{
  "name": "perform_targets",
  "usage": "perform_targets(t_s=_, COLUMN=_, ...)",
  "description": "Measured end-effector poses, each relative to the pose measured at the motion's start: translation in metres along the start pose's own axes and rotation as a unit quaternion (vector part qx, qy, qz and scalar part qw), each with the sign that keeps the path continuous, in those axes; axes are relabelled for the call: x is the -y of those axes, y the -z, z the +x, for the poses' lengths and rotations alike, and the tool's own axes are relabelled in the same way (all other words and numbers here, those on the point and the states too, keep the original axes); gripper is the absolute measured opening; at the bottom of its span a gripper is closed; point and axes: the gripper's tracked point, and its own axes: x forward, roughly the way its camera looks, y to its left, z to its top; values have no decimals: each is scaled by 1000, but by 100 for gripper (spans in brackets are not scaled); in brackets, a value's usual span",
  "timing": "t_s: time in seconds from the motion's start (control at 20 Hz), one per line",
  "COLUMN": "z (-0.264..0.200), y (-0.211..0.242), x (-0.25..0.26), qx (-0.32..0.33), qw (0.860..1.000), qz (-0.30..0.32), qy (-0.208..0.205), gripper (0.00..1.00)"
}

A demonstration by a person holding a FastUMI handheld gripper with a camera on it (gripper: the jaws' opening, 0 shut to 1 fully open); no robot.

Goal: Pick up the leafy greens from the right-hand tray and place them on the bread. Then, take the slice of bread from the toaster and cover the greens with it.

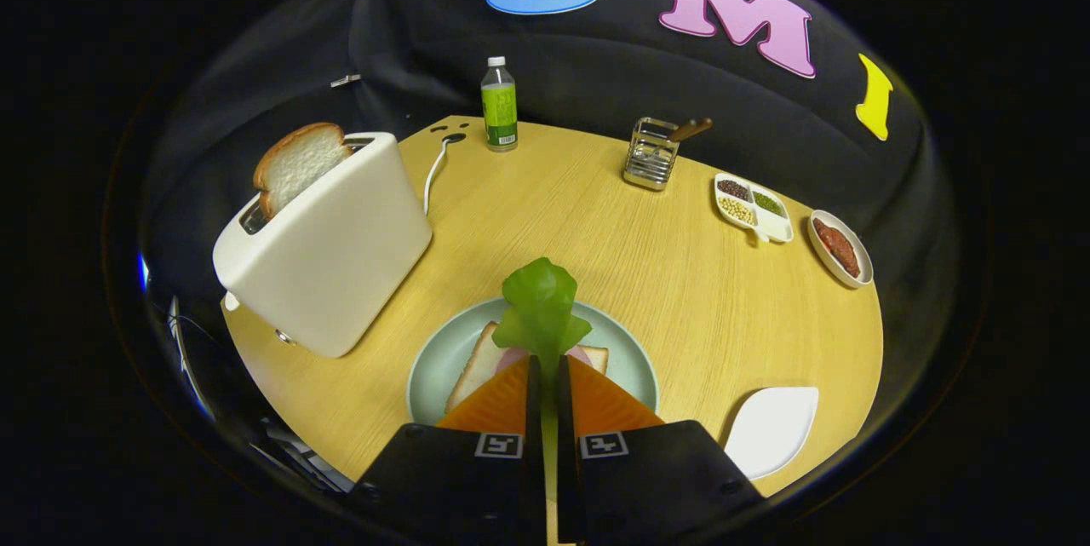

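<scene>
Two fingers of my gripper [545,371] pinched together on greens [542,307], leaf sticking up ahead of tips. I hold them pointed forward-down over bread [479,363] on plate [634,359]. Second slice [298,163] upright in toaster [341,248]. Bare tray [775,427] at right.

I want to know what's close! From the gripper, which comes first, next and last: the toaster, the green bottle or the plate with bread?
The gripper is shut on the leafy greens.
1. Plate: right under the fingers, holding the bread.
2. Toaster: farther back, on the left.
3. Green bottle: at the table's far edge.
</scene>
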Motion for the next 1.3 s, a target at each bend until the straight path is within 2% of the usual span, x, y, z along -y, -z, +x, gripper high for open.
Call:
perform_targets(t_s=0.25, z=12, y=8, x=-5, qx=-17, qw=1000, qz=-10, qy=9, gripper=13)
perform_targets(t_s=0.65, z=20, y=10, x=-8, qx=-25, qw=999, qz=-18, qy=19, gripper=42)
perform_targets(t_s=0.9, z=11, y=-9, x=-20, qx=13, qw=999, qz=-29, qy=12, gripper=99)
perform_targets(t_s=1.3, z=-25, y=-84, x=-69, qx=95, qw=994, qz=-50, qy=-28, gripper=98)
